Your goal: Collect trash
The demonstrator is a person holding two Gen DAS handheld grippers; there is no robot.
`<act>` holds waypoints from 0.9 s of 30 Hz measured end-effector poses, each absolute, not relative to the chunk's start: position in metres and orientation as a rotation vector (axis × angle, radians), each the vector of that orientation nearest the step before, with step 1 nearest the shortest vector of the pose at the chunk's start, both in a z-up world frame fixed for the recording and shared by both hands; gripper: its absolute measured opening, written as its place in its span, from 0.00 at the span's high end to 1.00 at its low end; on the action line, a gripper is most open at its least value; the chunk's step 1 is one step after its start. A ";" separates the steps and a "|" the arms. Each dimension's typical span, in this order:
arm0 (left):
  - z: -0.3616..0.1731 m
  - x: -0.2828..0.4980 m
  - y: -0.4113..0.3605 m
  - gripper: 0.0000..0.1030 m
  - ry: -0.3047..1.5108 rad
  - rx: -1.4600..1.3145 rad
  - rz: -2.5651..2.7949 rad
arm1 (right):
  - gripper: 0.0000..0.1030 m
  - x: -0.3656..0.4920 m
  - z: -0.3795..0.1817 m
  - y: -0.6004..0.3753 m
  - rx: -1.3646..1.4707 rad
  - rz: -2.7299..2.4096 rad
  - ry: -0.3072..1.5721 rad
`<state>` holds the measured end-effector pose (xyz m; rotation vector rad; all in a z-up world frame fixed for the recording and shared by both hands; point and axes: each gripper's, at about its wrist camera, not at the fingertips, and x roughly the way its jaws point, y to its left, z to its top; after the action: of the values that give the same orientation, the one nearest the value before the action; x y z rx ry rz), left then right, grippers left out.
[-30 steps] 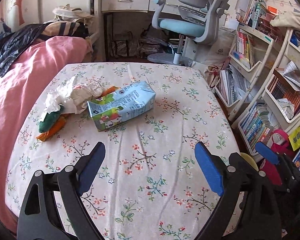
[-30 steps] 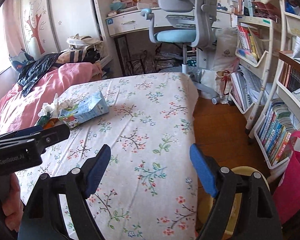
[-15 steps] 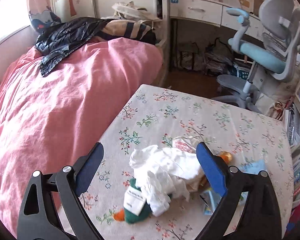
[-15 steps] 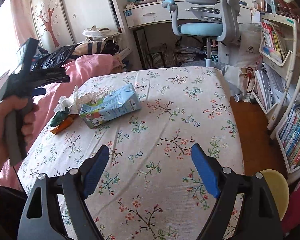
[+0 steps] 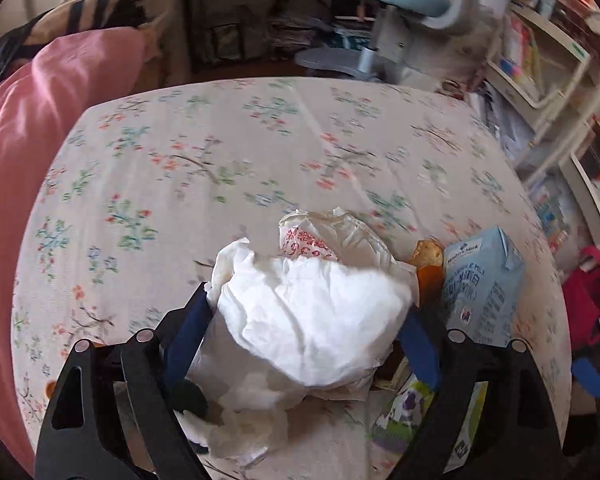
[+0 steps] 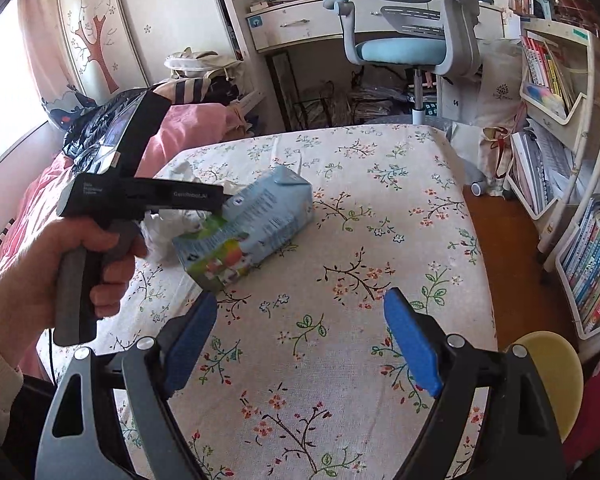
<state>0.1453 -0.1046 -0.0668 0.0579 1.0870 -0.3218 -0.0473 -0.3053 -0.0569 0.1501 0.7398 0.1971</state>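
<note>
A heap of crumpled white paper (image 5: 312, 316) lies on the flowered table (image 5: 204, 168), with a printed wrapper (image 5: 324, 236) behind it and an orange scrap (image 5: 426, 264) beside it. My left gripper (image 5: 304, 320) is open, its blue pads on either side of the white paper; the paper hides their tips. A light-blue milk carton (image 5: 480, 284) lies just right of the heap; it also shows in the right wrist view (image 6: 252, 232). My right gripper (image 6: 300, 340) is open and empty over the table, short of the carton. The left gripper's body (image 6: 140, 196) shows there above the paper.
A pink bed (image 5: 28, 128) runs along the table's left side. A grey-blue desk chair (image 6: 412, 40) and desk stand beyond the table. Bookshelves (image 6: 580, 240) line the right. A yellow round object (image 6: 548, 376) sits low at the right, off the table's edge.
My left gripper has swung over and come down around the white paper heap. My right gripper has moved closer to the carton and stays open.
</note>
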 end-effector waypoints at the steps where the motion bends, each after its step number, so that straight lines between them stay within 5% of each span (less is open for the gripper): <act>1: -0.066 0.136 -0.112 0.21 1.097 0.064 -0.375 | 0.20 -0.048 -0.057 -0.305 0.149 0.197 0.739; 10: -0.012 0.076 -0.083 0.21 0.914 0.070 -0.234 | 0.20 -0.053 -0.055 -0.295 0.134 0.223 0.744; 27: -0.028 0.083 -0.011 0.20 0.964 -0.026 -0.026 | 0.19 -0.036 -0.068 -0.268 0.121 0.230 0.790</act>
<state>0.0828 -0.0115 -0.0282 -0.0260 0.9640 -0.0258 -0.0362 -0.2678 -0.0676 0.1208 0.7903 0.2302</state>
